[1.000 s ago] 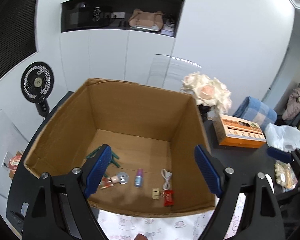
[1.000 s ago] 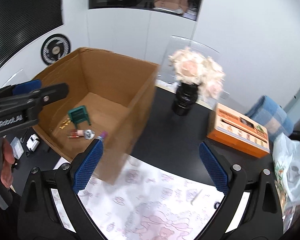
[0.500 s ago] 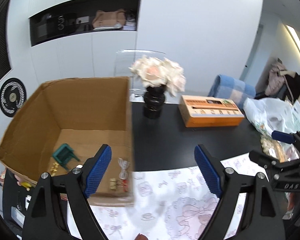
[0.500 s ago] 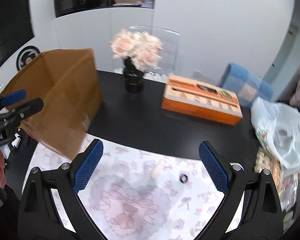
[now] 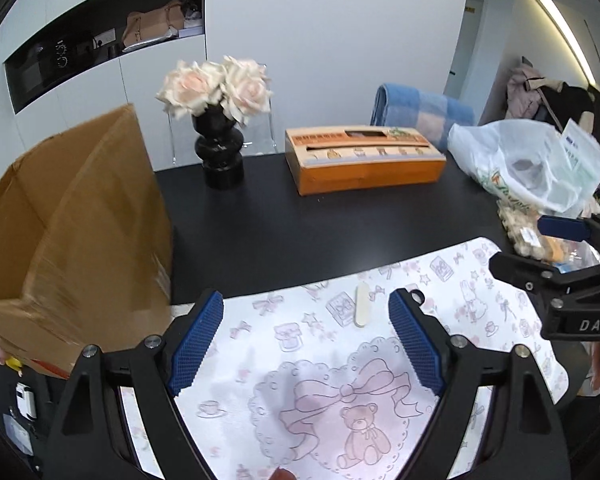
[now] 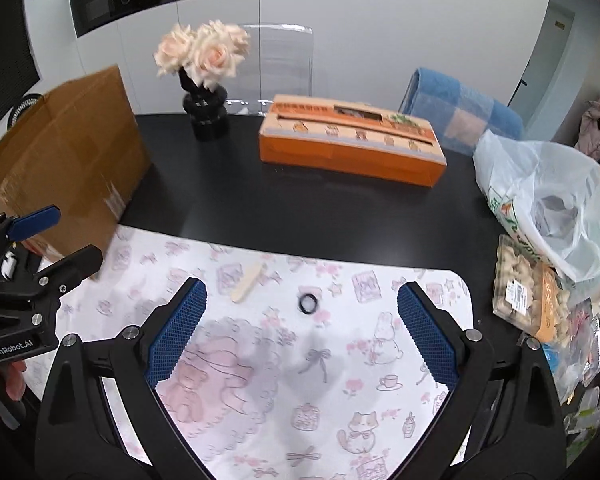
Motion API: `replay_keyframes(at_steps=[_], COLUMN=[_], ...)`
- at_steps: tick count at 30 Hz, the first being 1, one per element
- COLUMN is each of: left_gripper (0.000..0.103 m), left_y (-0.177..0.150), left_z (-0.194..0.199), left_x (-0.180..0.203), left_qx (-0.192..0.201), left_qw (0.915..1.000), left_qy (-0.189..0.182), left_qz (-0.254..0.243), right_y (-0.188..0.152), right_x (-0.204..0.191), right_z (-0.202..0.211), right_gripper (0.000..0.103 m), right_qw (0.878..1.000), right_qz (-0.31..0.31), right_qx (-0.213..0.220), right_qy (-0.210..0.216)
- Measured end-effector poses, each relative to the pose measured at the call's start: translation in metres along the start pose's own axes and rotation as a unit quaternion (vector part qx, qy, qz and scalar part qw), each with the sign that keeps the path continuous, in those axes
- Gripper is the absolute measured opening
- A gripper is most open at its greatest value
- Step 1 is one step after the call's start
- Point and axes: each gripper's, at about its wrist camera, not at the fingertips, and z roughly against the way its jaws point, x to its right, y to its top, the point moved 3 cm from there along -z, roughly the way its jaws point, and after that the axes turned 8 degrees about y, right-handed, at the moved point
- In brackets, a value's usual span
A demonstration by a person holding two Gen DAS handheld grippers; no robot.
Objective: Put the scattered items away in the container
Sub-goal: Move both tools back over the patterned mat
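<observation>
We hold both grippers above the patterned white mat (image 6: 340, 368) that covers the near part of the black table (image 6: 300, 204). The left gripper (image 5: 306, 340) has its blue-padded jaws spread wide with nothing between them. The right gripper (image 6: 300, 328) is likewise released and empty.

Two loose items lie on the mat. A flat pale stick (image 6: 247, 282), possibly a nail file or a wooden spatula, lies tilted near the mat's far edge. A small black ring (image 6: 308, 303) lies just beside it to the right, apart from it. In the left wrist view the stick (image 5: 362, 305) sits between and beyond the left fingertips; the ring is mostly hidden behind the right finger there.

The cardboard box (image 6: 64, 156) stands at the left end of the table, its near corner at the mat's left edge. Its interior is not visible from either camera.

Behind the mat stand a black vase of pale roses (image 6: 204, 80) and an orange tissue box (image 6: 352, 140), well apart from the loose items. A white plastic bag (image 6: 548, 200) and packaged snacks (image 6: 532, 300) occupy the right side.
</observation>
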Motion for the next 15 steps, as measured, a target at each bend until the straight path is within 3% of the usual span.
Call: replay_keyframes(at_steps=[6,9,15], left_gripper=[0.084,0.084,0.084], left_y=[-0.008,-0.011,-0.019], left_z=[-0.024,-0.041,-0.074], left_x=[0.019,0.026,0.046], left_qx=[-0.011,-0.04,-0.071], left_qw=[0.9999,0.9988,0.9975], left_qy=[0.002,-0.012,0.002], left_qz=[0.008,0.025,-0.003], right_y=[-0.016,-0.022,-0.029], right_x=[0.026,0.039,0.055], right_z=[-0.031,-0.044,-0.078], right_gripper=[0.098,0.098,0.098], right_qw=[1.0,0.999,0.997], right_qz=[-0.003,-0.016,-0.04], right_qx=[-0.028,-0.033,-0.061], right_qy=[-0.008,-0.006,0.01])
